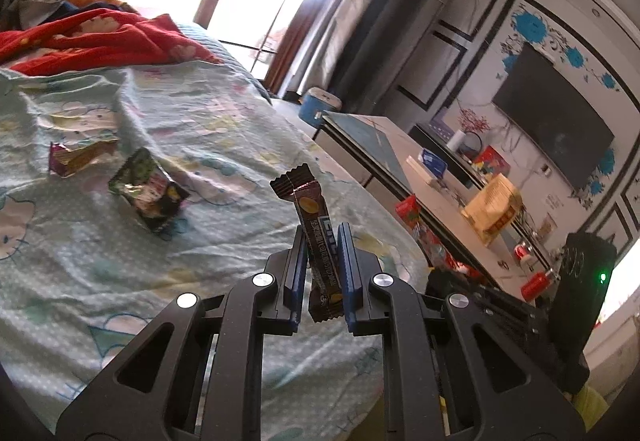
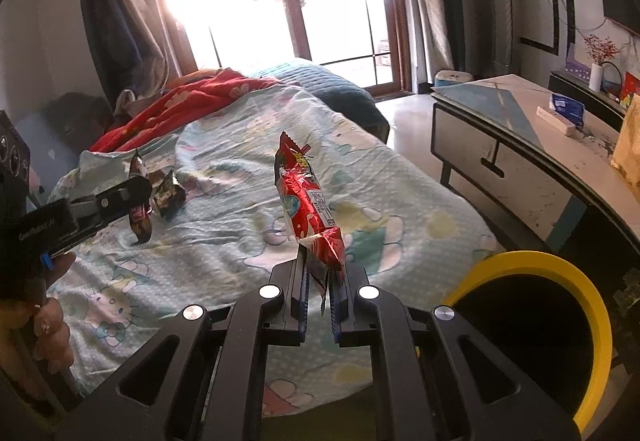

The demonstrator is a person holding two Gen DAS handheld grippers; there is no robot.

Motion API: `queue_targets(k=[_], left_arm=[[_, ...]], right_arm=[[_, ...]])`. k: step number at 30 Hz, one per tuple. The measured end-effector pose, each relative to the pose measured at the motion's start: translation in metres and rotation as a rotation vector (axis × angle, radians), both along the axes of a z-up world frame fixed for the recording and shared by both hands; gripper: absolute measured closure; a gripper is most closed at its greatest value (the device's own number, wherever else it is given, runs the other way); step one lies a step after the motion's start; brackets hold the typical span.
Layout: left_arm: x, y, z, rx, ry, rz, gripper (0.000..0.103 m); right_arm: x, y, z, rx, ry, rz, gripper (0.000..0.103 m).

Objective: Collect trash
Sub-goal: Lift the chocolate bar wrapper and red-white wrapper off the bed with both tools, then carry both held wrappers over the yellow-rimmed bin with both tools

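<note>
My left gripper (image 1: 323,237) is shut on a long dark brown snack wrapper (image 1: 310,217) that stands upright above the bed; it also shows in the right wrist view (image 2: 140,217). My right gripper (image 2: 320,261) is shut on a red snack wrapper (image 2: 306,197), held above the bed's near edge. A dark green wrapper (image 1: 150,191) and a purple-and-gold wrapper (image 1: 78,157) lie on the pale blue cartoon bedsheet (image 1: 120,281). The green one also shows in the right wrist view (image 2: 170,195). A black bin with a yellow rim (image 2: 592,305) stands at the lower right of the right gripper.
A red blanket (image 2: 192,101) is bunched at the bed's far end. A white-topped low table (image 2: 520,129) with boxes and a bag stands right of the bed. A TV (image 1: 556,129) hangs on the wall. A blue bucket (image 1: 316,107) sits near the window.
</note>
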State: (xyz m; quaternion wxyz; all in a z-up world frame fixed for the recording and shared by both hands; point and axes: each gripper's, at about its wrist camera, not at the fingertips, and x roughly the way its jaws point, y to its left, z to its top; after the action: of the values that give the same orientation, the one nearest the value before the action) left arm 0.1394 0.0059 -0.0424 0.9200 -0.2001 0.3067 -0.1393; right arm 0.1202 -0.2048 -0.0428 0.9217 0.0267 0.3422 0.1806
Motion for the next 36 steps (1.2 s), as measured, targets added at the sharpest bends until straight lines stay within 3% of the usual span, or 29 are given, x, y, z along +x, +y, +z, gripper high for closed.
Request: queue_targets(k=[15,36], left_arm=[[-0.009,-0.046,0.001,0.040,-0.031,-0.141,0.093],[-0.015,-0.112,-0.005,0.099,-0.041,-0.318,0.093]], right_arm=[[-0.011,-0.048,0.003,-0.015,-0.003,-0.087,0.094],[-0.032,-0.113,-0.015,-0.030,0.048,-0.217,0.094]])
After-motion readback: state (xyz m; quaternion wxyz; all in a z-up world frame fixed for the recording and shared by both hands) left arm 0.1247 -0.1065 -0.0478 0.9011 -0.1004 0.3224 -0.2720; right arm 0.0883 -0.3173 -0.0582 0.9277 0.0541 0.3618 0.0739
